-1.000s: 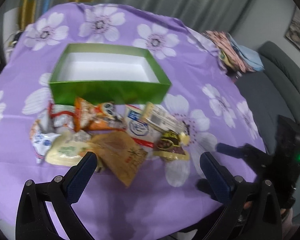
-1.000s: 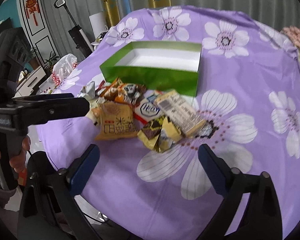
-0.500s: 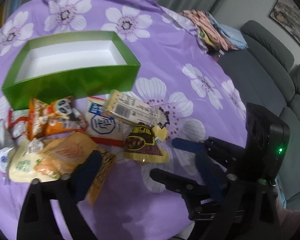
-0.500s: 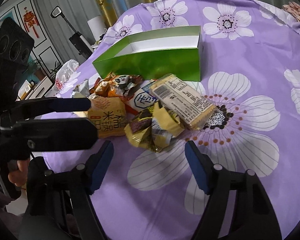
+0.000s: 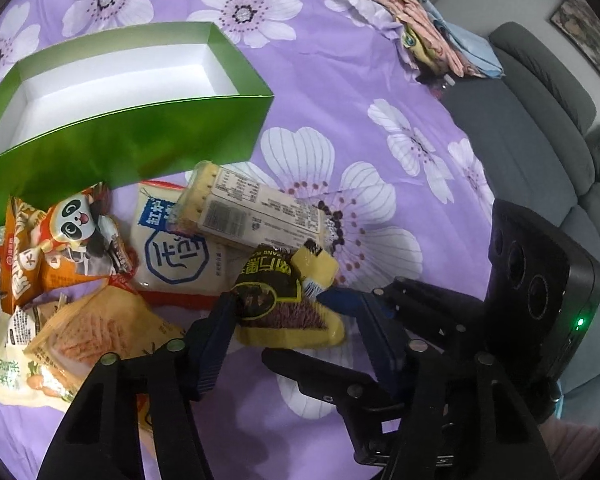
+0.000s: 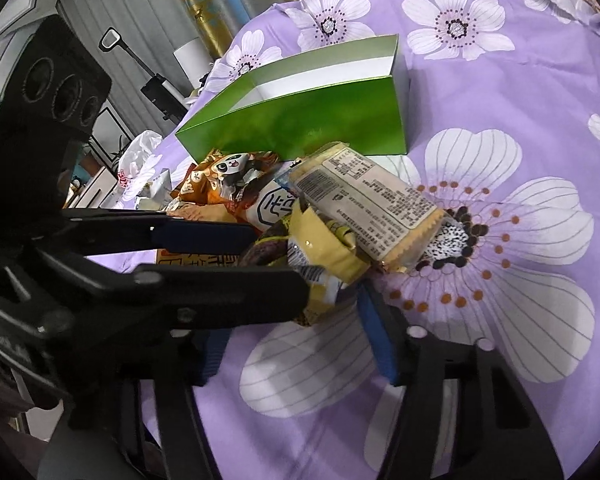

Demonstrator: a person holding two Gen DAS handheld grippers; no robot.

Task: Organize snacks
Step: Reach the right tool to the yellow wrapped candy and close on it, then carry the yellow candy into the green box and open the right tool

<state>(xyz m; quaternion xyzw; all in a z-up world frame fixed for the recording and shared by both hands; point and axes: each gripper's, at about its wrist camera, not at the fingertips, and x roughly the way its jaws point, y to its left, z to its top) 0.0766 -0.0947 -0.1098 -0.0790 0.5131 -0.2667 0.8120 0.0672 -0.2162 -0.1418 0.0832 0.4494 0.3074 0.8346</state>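
Landmark: green box, open-topped with a white inside, standing on the purple flowered tablecloth; nothing shows inside it.
Snack pile: lies on the cloth just in front of the box's near wall.
Cracker pack: long, pale, label side up; one end almost touches the box wall, and it rests across the white pouch with blue print.
Panda bag: orange, close under the box's near wall towards its left end.
Tan wafer bag: farther out from the box than the panda bag, overlapping a cream pouch.
Yellow-and-black packet: at the outer edge of the pile, well out from the box, its top tucked under the cracker pack.
Left gripper: jaws partly spread, set either side of the yellow-and-black packet; whether the pads press it cannot be told.
Right gripper: jaws wide apart, holding nothing, one blue fingertip against the packet's right edge.
Background: grey sofa beyond the table, folded cloths on the far rim.
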